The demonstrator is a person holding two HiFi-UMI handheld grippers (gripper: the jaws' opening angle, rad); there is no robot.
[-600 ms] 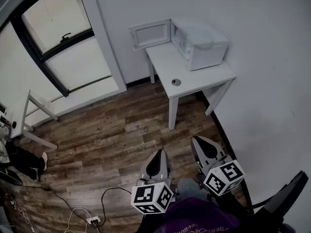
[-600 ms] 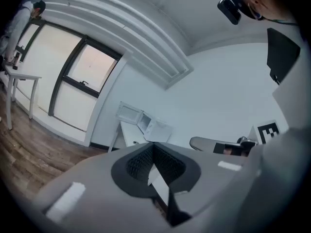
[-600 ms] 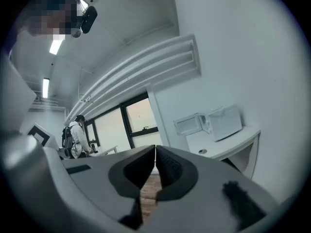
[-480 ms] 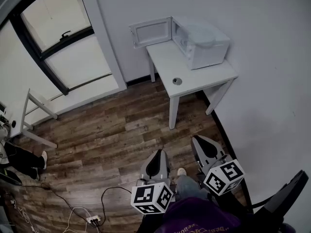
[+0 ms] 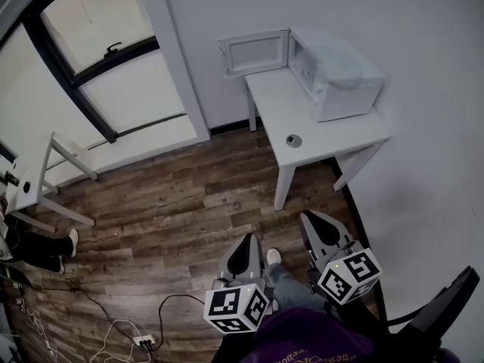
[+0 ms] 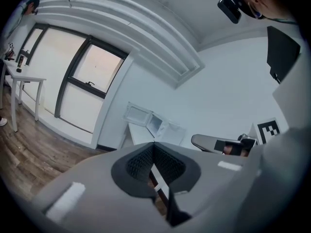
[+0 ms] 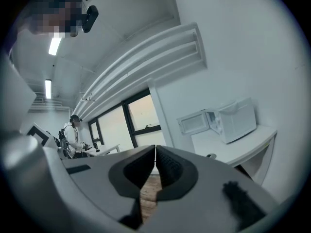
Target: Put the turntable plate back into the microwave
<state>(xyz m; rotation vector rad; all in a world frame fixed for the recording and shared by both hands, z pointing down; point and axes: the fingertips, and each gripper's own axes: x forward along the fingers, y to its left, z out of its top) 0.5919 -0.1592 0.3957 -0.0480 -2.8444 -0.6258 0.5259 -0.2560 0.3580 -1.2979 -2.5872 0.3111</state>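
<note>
Left gripper and right gripper, jaws closed on nothing, hung at six o'clock. A step had brought the open microwave nearer, at one o'clock. The turntable plate seemingly lay atop it, not yet reached.

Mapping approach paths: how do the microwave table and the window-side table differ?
The microwave table bears an open microwave and a small round thing; the window-side table, small dark items. The microwave table stands against plain wall; the window-side table, by the window. Both are white, thin-legged.
</note>
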